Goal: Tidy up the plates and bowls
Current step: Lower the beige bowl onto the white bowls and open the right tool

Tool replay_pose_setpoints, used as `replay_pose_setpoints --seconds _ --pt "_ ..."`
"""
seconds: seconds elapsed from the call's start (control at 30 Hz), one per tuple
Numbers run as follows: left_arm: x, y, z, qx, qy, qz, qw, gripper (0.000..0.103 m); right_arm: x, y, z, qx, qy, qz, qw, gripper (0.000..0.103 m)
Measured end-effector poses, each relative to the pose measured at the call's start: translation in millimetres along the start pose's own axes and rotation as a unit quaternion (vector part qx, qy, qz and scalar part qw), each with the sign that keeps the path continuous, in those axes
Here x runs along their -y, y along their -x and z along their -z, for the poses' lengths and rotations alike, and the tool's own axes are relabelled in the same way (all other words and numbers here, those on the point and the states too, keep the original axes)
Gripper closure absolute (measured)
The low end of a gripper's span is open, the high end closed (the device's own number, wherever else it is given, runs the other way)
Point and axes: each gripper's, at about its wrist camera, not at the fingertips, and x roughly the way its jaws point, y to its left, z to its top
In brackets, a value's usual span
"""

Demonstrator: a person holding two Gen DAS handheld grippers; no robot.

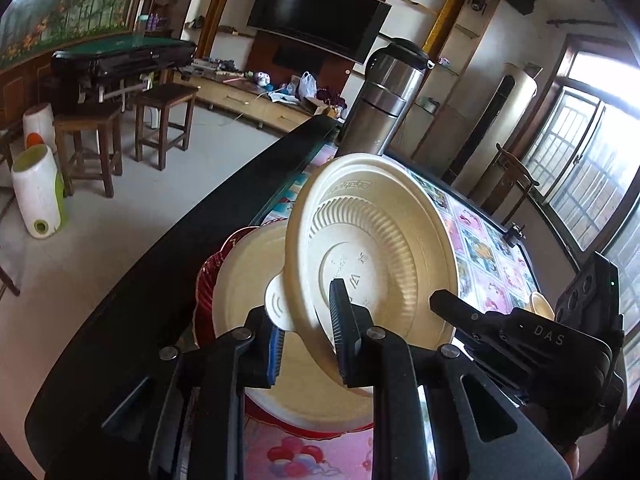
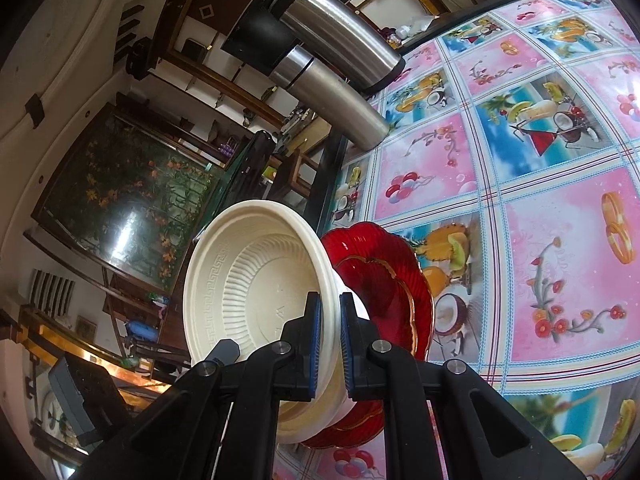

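right gripper (image 2: pixel 330 344) pinching cream bowl (image 2: pixel 256 280), seemingly tilted sideways

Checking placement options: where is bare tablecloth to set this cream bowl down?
Free: the tablecloth right of the red plates, across to the far edge. Crowded: the corner by the steel flasks and the plate stack beside the cream bowl.
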Motion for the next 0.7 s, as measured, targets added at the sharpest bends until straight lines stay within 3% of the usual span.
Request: replay_pose_setpoints --seconds 0.4,0.7 --pt "-8 0 -2 -0.050 0.000 0.024 0.9985 0.081 -7 -5 -5 -0.039 -0.014 0.017 0.999 0.094" --pt "-14 1 6 -0.104 -0.018 0.033 0.9939 0.070 -31 -24 -5 -0.085 0.045 0.073 0.993 0.093"
